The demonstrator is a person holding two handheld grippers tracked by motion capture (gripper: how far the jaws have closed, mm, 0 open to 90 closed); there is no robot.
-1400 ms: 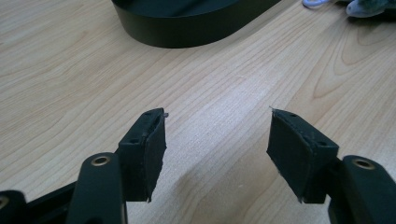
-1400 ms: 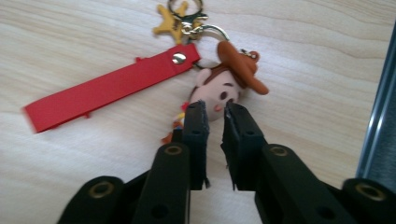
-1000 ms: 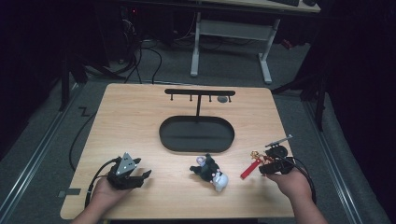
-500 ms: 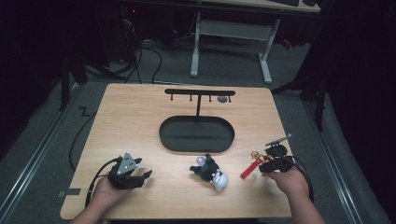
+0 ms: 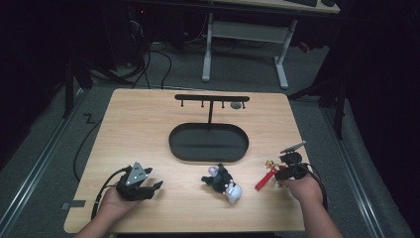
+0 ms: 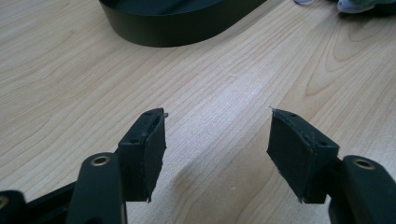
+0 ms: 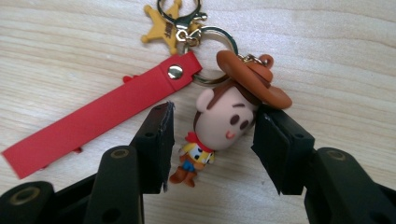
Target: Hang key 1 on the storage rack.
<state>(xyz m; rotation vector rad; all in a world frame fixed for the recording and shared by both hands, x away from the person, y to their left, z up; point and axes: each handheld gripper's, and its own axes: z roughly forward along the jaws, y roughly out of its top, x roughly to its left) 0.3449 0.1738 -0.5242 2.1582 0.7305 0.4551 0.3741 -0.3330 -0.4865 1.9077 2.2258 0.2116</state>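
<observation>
A cowboy figure keychain (image 7: 224, 121) lies on the wooden table, with a red strap (image 7: 102, 116), a yellow star (image 7: 163, 30) and metal rings. My right gripper (image 7: 212, 116) is open with the figure's head between its jaws. The right pad (image 7: 275, 144) sits against the head and hat, and a small gap remains at the left pad. From above, the right gripper (image 5: 285, 171) is at the table's right edge by the red strap (image 5: 264, 179). My left gripper (image 5: 151, 187) rests open at the front left, and nothing lies between its fingertips (image 6: 217, 114).
A black oval stand base (image 5: 208, 142) holds a post and a hook bar (image 5: 211, 98), with a small grey thing (image 5: 236, 105) at the bar's right end. A dark and white plush toy (image 5: 223, 182) lies between the grippers. The base rim (image 6: 173, 28) lies ahead of the left gripper.
The right hand has shifted very slightly at the keychain. The left gripper and the plush toy have not moved.
</observation>
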